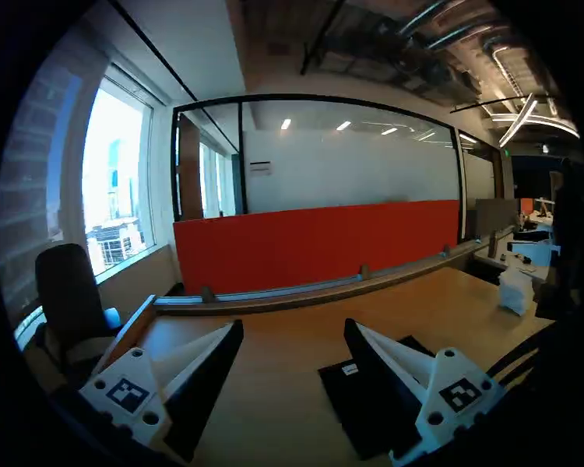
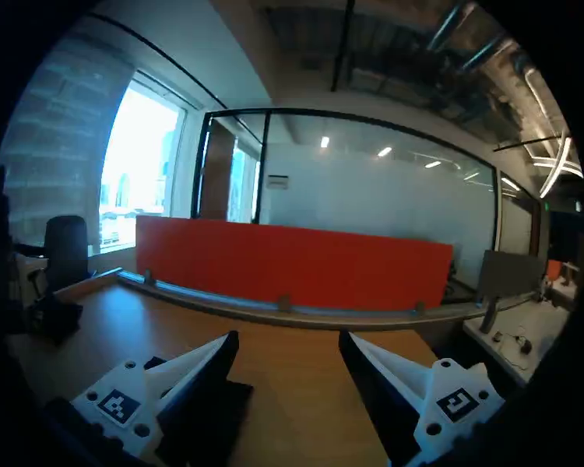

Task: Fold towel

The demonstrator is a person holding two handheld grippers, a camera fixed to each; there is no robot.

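Observation:
A flat black cloth (image 1: pixel 353 389) with a small white tag lies on the wooden table (image 1: pixel 292 373), partly under the right finger of my left gripper (image 1: pixel 292 323). That gripper is open and hovers just above the tabletop with nothing between its fingers. In the right gripper view the same dark cloth (image 2: pixel 214 409) lies below the left finger of my right gripper (image 2: pixel 288 335). This gripper is also open and holds nothing. Most of the cloth is hidden behind the fingers in both views.
An orange divider panel (image 1: pixel 315 241) runs along the table's far edge. A black office chair (image 1: pixel 70 292) stands at the left by the window. A white stack (image 1: pixel 516 289) sits on the table at the right. A dark object (image 2: pixel 54 315) rests at the table's left end.

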